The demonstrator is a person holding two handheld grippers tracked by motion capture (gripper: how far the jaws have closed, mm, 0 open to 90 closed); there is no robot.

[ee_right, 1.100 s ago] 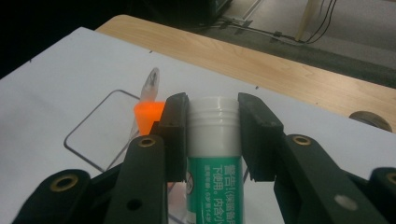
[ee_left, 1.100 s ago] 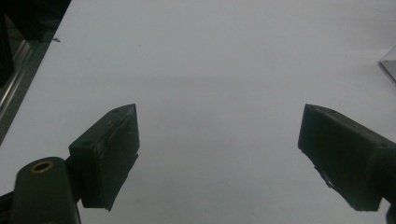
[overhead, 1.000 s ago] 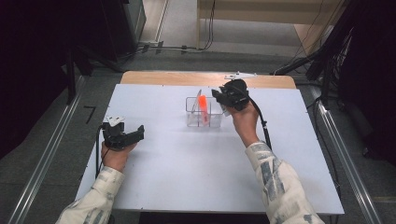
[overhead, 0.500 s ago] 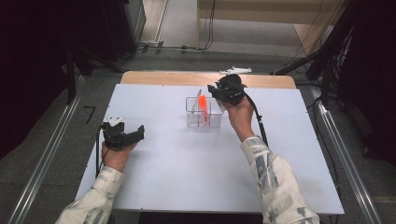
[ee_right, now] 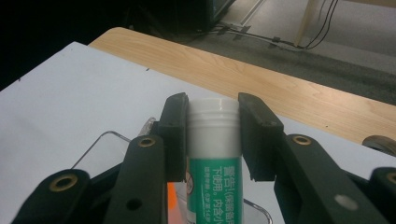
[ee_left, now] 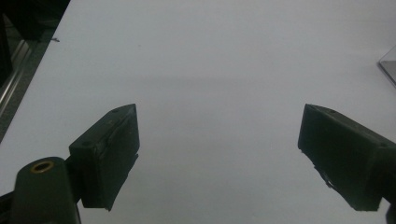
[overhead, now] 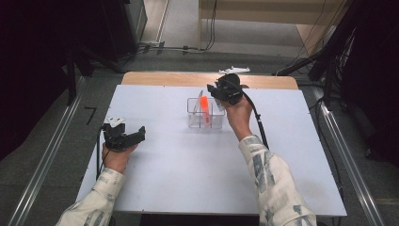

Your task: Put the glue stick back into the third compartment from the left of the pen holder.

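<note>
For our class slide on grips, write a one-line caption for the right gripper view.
Right gripper fingers clamp a green-labelled white-capped tube above a clear organiser.

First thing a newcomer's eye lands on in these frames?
Probably the green-and-white tube clamped between the right gripper jaws, held above the clear organizer box at the far middle of the white table. Next, the bright orange item standing in that box. The left gripper rests open at the table's left side with nothing between its jaws.
</note>
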